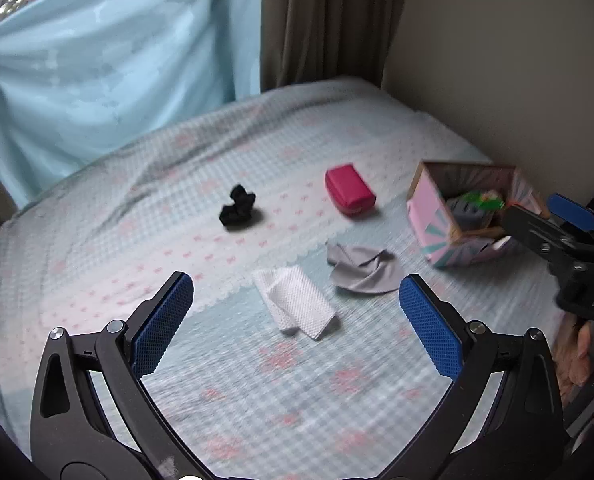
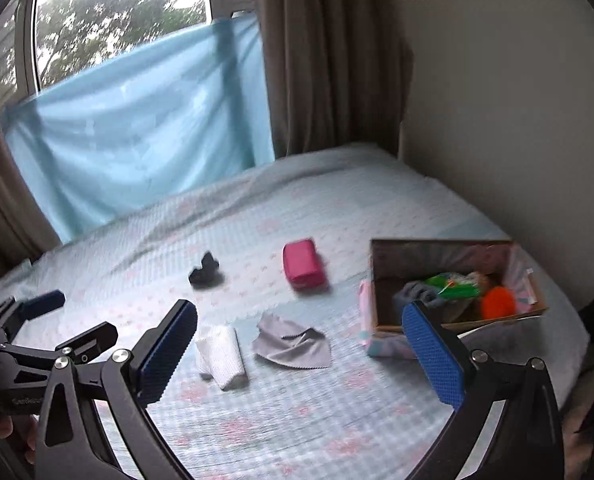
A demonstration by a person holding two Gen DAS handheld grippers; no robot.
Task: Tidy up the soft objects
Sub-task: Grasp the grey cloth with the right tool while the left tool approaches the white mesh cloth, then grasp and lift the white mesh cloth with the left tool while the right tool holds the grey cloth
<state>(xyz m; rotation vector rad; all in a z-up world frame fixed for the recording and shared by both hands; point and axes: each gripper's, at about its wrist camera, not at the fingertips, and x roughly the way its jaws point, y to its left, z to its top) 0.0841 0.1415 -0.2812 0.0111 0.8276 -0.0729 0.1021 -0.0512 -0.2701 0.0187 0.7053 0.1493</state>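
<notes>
On the bed lie a folded white cloth (image 1: 295,308) (image 2: 222,356), a crumpled grey cloth (image 1: 361,270) (image 2: 295,343), a black soft item (image 1: 238,208) (image 2: 205,272) and a pink pouch (image 1: 349,191) (image 2: 303,264). A pink patterned box (image 1: 429,216) (image 2: 381,256) at the right holds green, grey and orange items. My left gripper (image 1: 296,322) is open and empty, above the white cloth. My right gripper (image 2: 301,354) is open and empty, above the cloths near the box. Each gripper shows in the other's view, the right (image 1: 561,232) and the left (image 2: 37,312).
The bed (image 1: 177,184) has a pale checked cover with pink bows. A blue sheet (image 1: 109,60) hangs over the window behind, brown curtains (image 1: 325,20) beside it. A wall (image 1: 517,60) runs along the bed's right side, close behind the box.
</notes>
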